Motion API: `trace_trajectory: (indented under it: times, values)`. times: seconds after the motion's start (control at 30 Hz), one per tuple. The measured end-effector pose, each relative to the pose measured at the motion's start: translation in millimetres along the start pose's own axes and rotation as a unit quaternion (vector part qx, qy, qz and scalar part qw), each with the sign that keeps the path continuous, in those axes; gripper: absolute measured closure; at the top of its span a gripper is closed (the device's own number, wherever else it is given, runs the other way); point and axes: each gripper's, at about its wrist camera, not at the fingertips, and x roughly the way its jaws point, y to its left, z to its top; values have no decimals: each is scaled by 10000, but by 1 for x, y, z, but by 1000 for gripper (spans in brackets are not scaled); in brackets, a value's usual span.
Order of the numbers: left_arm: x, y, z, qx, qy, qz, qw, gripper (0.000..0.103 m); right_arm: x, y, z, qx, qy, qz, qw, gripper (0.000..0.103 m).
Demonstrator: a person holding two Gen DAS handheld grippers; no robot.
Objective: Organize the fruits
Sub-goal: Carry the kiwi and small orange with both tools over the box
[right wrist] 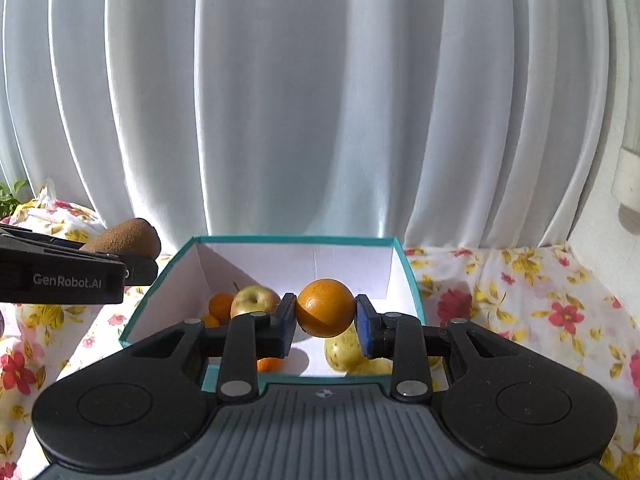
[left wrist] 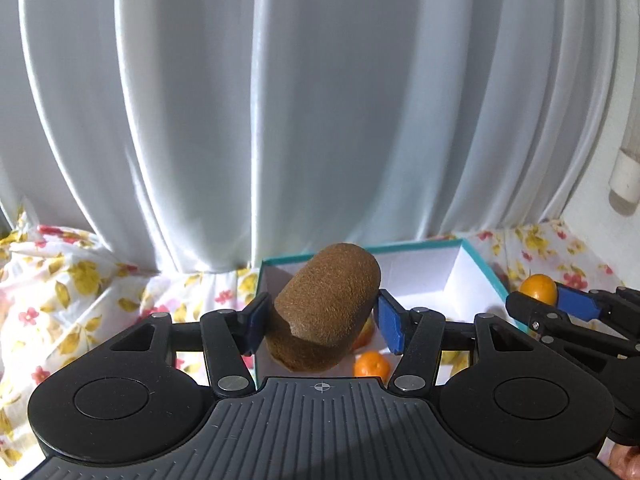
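We hold two grippers above a teal-rimmed white box [right wrist: 404,276] on a floral tablecloth [right wrist: 520,292], w/ a pale curtain [right wrist: 320,100] behind.

Left gripper [left wrist: 322,316]: tongs closed around a brown fuzzy kiwi [left wrist: 326,308], pinched across its middle, tilted, hanging over the box's near left part. Right gripper [right wrist: 325,316]: tongs closed on a small round orange [right wrist: 325,307], held above the box interior.

Handling, as we judge it: both fruits are light. The kiwi's rough skin should grip well, but the flesh is soft and bruises, so a gentle squeeze across the widest part suits it. The orange is firmer but smooth and round; it could roll out unless the pads meet at its equator, as they do now.

Right wrist view shows what's already in the box: a yellow-green apple [right wrist: 254,300], small oranges at far left, approx two pale pears [right wrist: 344,354] near the front. Left wrist view hides most of that behind the kiwi, showing only a mandarin [left wrist: 371,365] or two, but reveals the box's far right corner, which looks bare.
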Motion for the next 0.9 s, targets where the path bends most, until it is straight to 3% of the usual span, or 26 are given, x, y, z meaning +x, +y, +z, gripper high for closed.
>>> trace_trajectory:
  times: [0.1, 0.2, 0.5, 0.9]
  values:
    - [-1, 1, 13, -96, -152, 117, 9998, 42, 2, -1, 24, 37, -146, -6, 9999, 73]
    - [9, 0, 5, -117, -112, 263, 9995, 42, 7, -2, 34, 131, -227, 11, 9997, 73]
    - [45, 6, -34, -264, 594, 116, 9978, 42, 38, 10, -1, 314, 441, 249, 9982, 72]
    - [78, 13, -44, -261, 910, 240, 9952, 42, 63, 10, -9, 232, 747, 112, 9969, 72]
